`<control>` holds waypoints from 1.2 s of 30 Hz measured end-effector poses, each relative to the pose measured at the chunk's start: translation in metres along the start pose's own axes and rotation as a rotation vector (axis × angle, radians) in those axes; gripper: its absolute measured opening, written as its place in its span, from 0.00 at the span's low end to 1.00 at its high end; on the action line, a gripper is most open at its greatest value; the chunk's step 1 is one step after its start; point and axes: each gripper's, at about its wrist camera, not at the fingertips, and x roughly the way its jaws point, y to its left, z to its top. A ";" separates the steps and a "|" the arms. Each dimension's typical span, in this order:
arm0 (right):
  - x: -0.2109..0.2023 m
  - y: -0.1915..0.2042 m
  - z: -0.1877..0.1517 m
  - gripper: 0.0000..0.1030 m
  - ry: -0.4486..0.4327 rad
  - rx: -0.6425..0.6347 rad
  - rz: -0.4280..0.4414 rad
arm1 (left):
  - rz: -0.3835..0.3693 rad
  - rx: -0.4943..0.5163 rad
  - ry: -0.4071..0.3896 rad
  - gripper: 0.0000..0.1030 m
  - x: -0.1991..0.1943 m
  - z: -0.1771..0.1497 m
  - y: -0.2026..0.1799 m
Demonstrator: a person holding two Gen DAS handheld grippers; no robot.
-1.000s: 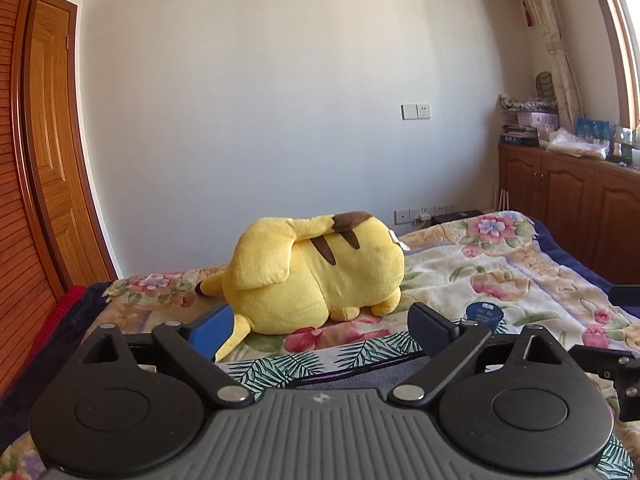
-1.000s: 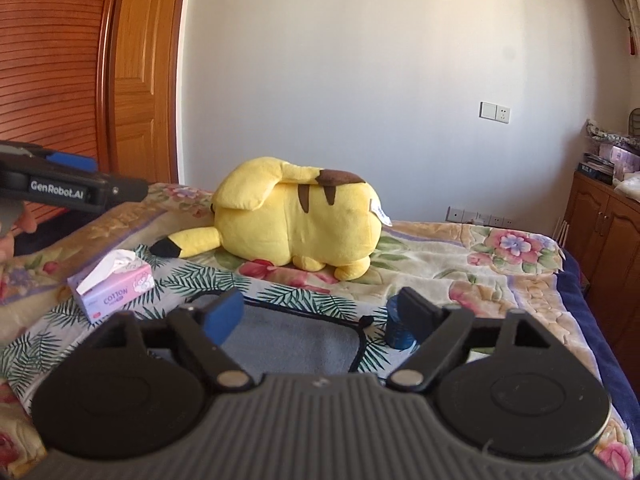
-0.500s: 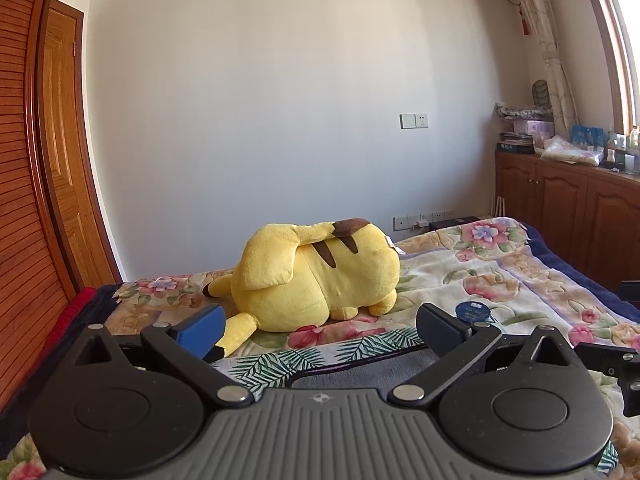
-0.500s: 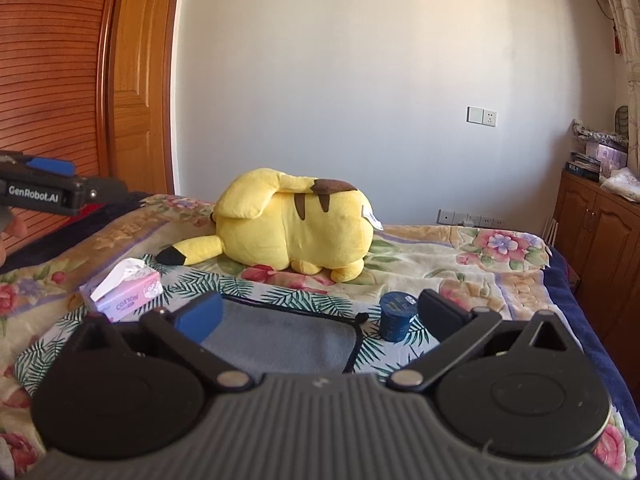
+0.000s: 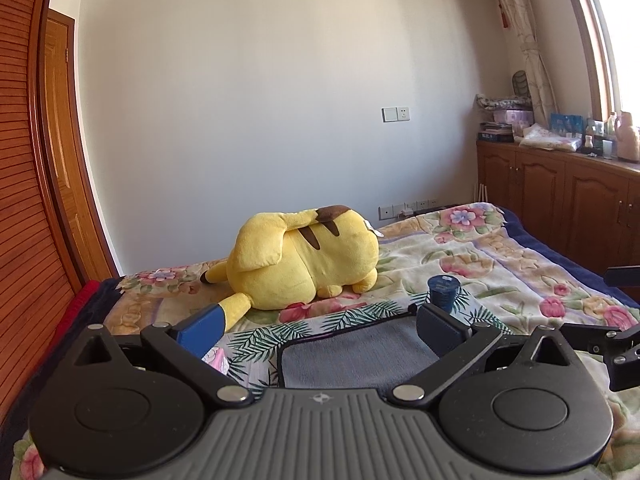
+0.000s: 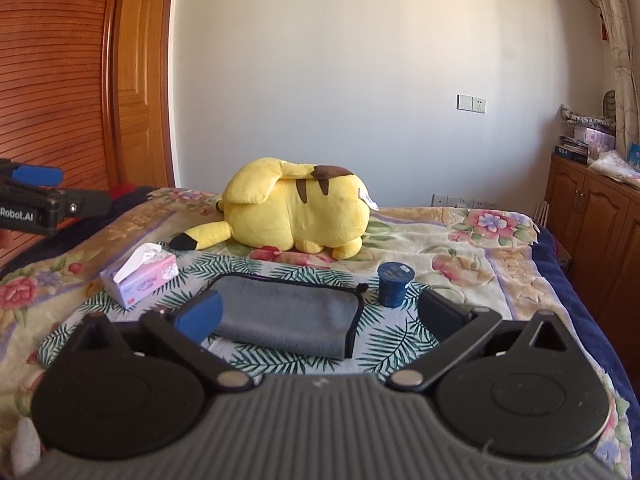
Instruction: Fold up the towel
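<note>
Grey towel (image 6: 286, 316) lies flat on the bed (image 6: 480, 268), already doubled by the look of its rounded near edge, though thickness is hard to judge through the fisheye. Long axis runs left-right across both views, black-trimmed edges at the far side and right end. It sits ahead of and below both sets of fingers, neither touching it. Right gripper (image 6: 318, 314) is spread wide, holding nothing, roughly centred on the towel, so it looks nearer. Left gripper (image 5: 320, 330) is likewise spread and empty, with the towel (image 5: 360, 354) low between its fingers; from the right view its body hangs well off to the left. Clutter around the towel: blue cup (image 6: 394, 284) just beside the right far corner, tissue pack (image 6: 140, 278) near the left end, yellow plush (image 6: 294, 212) behind, apart. Open bedspread on the near side, so I'd fold end to end and stay clear of the cup.
</note>
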 end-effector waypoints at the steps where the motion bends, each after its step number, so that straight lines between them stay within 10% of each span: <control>1: -0.004 0.001 -0.002 1.00 -0.001 0.001 -0.001 | 0.002 0.000 0.000 0.84 -0.005 -0.003 -0.001; 36: -0.064 0.038 -0.079 1.00 0.025 0.068 0.015 | 0.089 -0.089 0.011 0.84 -0.088 -0.099 -0.013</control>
